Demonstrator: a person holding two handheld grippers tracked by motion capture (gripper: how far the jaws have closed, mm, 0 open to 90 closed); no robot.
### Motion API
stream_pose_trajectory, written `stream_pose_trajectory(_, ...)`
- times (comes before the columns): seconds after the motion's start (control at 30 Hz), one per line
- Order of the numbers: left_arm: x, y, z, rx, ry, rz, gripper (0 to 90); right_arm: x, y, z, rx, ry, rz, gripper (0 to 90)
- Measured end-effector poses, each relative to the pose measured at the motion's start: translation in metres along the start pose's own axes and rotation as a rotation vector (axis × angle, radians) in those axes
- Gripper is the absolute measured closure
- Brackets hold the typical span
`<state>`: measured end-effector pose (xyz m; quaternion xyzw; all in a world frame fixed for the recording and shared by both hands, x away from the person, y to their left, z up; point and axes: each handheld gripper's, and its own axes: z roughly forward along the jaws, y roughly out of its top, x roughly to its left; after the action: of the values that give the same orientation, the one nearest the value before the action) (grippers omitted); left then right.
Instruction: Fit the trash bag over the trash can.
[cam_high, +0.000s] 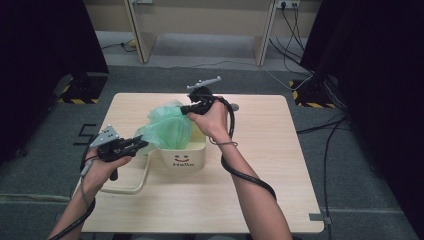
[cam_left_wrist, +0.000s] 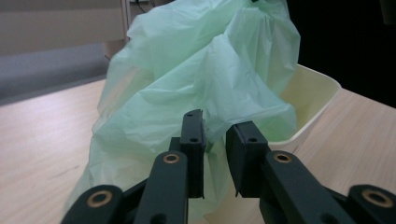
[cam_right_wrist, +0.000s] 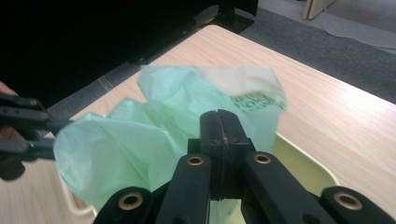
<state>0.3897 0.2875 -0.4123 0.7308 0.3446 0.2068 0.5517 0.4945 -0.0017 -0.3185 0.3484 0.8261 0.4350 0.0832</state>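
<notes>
Over the cream bin (cam_high: 192, 156) on the table (cam_high: 260, 165), pale green plastic bag (cam_high: 167, 127) bulges, crumpled, translucent; right claw (cam_right_wrist: 219, 140) pinches its film, left claw (cam_left_wrist: 215, 154) narrow, film between pads.

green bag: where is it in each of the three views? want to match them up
High view: the green bag sits left of centre, bunched over the cream bin, between the two grippers.
Left gripper view: green bag fills the centre and top, behind the jaws.
Right gripper view: green bag spreads from the left to the centre, past the closed jaws.
Shared landmark: the cream bin's rim, beside the bag.
</notes>
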Motion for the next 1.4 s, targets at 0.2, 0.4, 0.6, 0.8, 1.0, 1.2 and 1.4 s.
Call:
stream_pose_trajectory(0.2, -0.019, 0.009, 0.003, -0.001, -0.064, 0.086, 78.0, -0.012, -0.027, -0.033, -0.021, -0.019, 0.022, 90.0)
stream_pose_trajectory(0.4, -0.043, 0.007, 0.015, 0.034, -0.149, 0.132, 77.8, -0.026, -0.067, -0.052, 0.017, -0.050, 0.070, 90.0)
stream_pose_trajectory(0.6, -0.064, -0.004, 0.028, 0.095, -0.220, 0.167, 79.2, -0.038, -0.103, -0.056, 0.062, -0.067, 0.127, 90.0)
stream_pose_trajectory(0.8, -0.074, -0.012, 0.036, 0.142, -0.247, 0.187, 80.9, -0.043, -0.117, -0.052, 0.127, -0.071, 0.140, 86.6)
stream_pose_trajectory(1.0, -0.079, -0.019, 0.041, 0.179, -0.263, 0.214, 82.4, -0.038, -0.088, -0.072, 0.004, -0.095, 0.131, 66.0)
stream_pose_trajectory(1.2, -0.082, -0.022, 0.044, 0.193, -0.266, 0.219, 82.0, -0.018, -0.053, -0.064, -0.064, -0.041, 0.108, 58.6)
stream_pose_trajectory(1.4, -0.084, -0.014, 0.032, 0.150, -0.273, 0.177, 67.9, 0.001, -0.041, -0.036, -0.030, 0.025, 0.083, 56.1)
